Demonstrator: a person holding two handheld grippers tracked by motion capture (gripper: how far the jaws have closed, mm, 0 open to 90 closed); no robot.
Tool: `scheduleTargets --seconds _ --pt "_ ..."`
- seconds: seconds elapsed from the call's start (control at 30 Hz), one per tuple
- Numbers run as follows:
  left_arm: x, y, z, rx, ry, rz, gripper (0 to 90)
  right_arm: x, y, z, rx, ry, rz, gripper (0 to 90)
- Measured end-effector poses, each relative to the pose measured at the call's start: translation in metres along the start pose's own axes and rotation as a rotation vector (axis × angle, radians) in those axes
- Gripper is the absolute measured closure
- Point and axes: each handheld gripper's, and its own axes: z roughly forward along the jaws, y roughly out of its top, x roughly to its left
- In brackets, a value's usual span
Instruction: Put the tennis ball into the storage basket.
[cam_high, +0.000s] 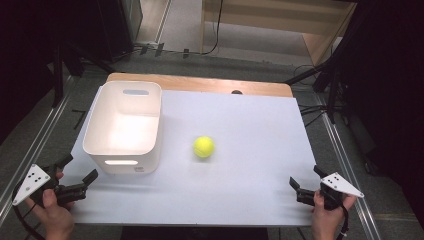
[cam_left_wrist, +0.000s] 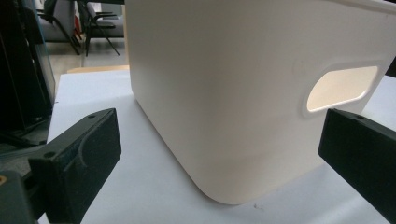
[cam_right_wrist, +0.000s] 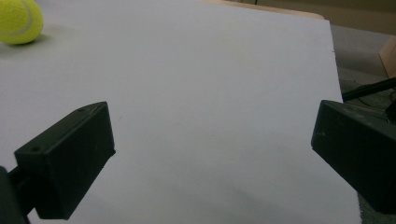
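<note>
A yellow-green tennis ball lies on the white tabletop, near its middle. A white plastic bin with handle cut-outs stands to the ball's left and looks empty. My left gripper is held at the front left corner, just in front of the bin, jaws open and empty. In the left gripper view the bin's corner looms close between the spread jaws of the left gripper. My right gripper hovers open at the front right edge. In the right gripper view the ball sits far left of the right gripper.
A wooden strip borders the table's far edge. Metal floor rails run along both sides, with cables and dark stand legs on the right. A wooden cabinet stands beyond the table.
</note>
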Motion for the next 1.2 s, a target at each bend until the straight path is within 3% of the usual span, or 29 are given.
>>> scheduleTargets --seconds 0.2,0.47,0.77,1.2 --pt "0.000 0.000 0.000 0.008 -0.001 0.009 0.0 0.000 0.000 0.000 -0.001 0.001 0.005 0.0" --pt "-0.002 -0.001 0.001 0.007 -0.003 0.013 0.0 -0.001 0.004 0.000 -0.003 0.039 0.012 0.0" --pt "-0.002 -0.001 0.000 0.006 -0.012 0.015 0.0 0.002 0.015 0.004 0.009 0.069 -0.010 0.0" --pt "-0.002 -0.001 0.001 0.016 -0.026 0.023 0.0 0.020 0.048 0.019 0.043 0.147 -0.059 0.0"
